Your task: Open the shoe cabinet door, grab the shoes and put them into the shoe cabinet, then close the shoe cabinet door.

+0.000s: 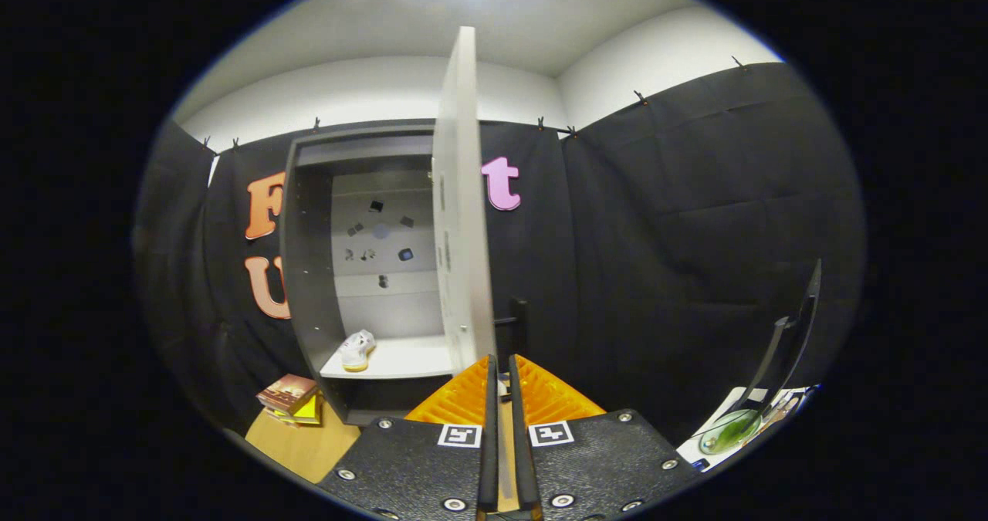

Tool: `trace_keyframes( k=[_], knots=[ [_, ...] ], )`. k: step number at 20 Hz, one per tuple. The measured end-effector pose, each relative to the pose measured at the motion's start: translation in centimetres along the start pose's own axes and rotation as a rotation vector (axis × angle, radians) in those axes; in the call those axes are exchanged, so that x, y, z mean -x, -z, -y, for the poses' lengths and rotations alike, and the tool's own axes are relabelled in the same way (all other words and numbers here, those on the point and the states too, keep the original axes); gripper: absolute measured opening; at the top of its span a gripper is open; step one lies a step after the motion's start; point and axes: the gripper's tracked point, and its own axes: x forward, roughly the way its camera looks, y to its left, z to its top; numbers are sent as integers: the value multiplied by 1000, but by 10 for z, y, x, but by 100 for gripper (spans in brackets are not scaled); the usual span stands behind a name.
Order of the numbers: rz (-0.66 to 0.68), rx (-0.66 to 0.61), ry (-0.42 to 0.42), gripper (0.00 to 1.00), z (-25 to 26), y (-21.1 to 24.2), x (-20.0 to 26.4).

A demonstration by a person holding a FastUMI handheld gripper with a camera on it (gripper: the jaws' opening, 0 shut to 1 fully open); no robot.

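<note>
The grey shoe cabinet (305, 274) stands against the booth wall with its door (463, 197) swung wide, edge-on to me. A white shoe with a yellow sole (357, 350) lies on the cabinet's lower shelf, toward the left side. My gripper (500, 360) is low and just in front of the door's bottom corner, slightly to its right. Its fingers stand almost together with a thin slit between them and nothing gripped. A dark handle (519, 320) sticks out from the door's outer face just beyond the fingertips.
A small stack of books (289, 397) rests on the wooden table (297, 444) left of the cabinet's base. Off to the right, a dark stand (787, 336) rises over a green round object (729, 431) and some papers.
</note>
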Motion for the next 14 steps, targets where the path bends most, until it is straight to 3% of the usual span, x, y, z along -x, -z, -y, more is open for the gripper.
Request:
trace_keyframes(
  k=[3, 5, 9, 14],
  knots=[
    [-23, -10, -89, 8, -44, 15, 4],
    [-74, -3, -158, 14, -80, 41, 1],
    [-205, 63, -234, 32, -136, 108, -15],
    [-397, 52, -333, 59, -192, 205, -32]
  ],
)
